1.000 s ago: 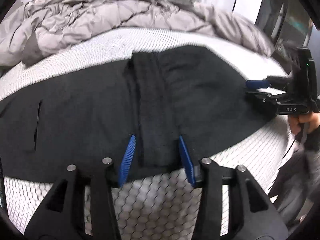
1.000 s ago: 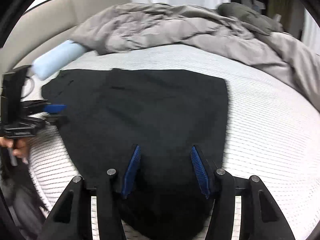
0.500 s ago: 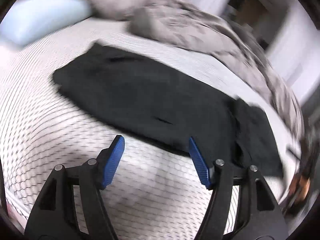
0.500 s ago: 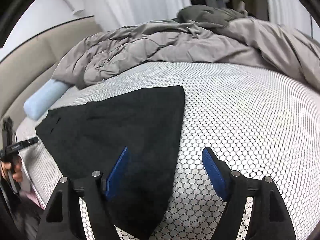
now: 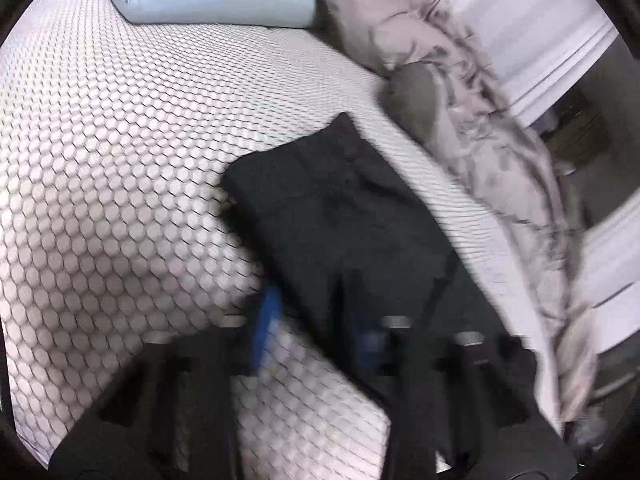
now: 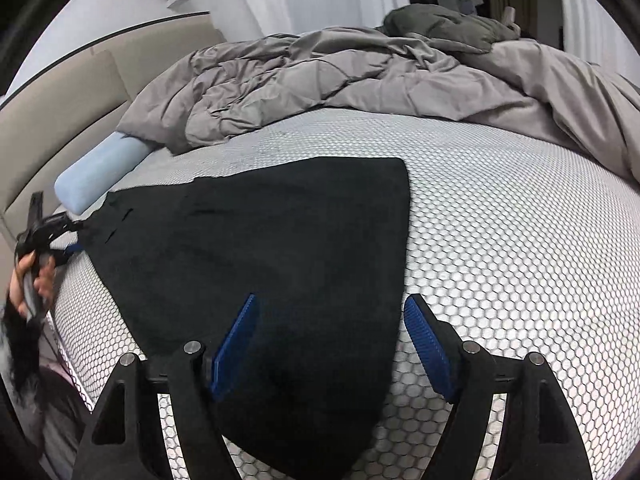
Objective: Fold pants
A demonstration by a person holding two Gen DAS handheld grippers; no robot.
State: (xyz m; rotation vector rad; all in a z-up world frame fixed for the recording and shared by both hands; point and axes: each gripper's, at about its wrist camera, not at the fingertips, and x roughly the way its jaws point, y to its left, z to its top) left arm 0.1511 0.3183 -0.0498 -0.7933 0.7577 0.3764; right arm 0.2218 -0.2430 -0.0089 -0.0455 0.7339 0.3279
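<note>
My right gripper (image 6: 332,312) is nearest. Its jaws have just spread wide and grip nothing: one pad hovers over the pants (image 6: 260,248), the other over bare mattress (image 6: 500,240), so they straddle the near side edge.

The pants lie flat and dark across the mattress, reaching from my right fingers to the far corner by the pillow (image 6: 96,176). At that corner a hand (image 6: 30,280) holds my left gripper (image 5: 320,328). Its jaws have just been closing with the pants' edge between the pads. That view is smeared, though, so I can't tell whether they've pinched the cloth.

I judge the pants are already halved leg on leg (one tidy slab, no loose leg showing). The crosswise folds are all still to do.

The black fabric swallows seams and layers, and the near tip runs under my right fingers. Beyond everything, the duvet (image 6: 340,80) is heaped clear of the work.
</note>
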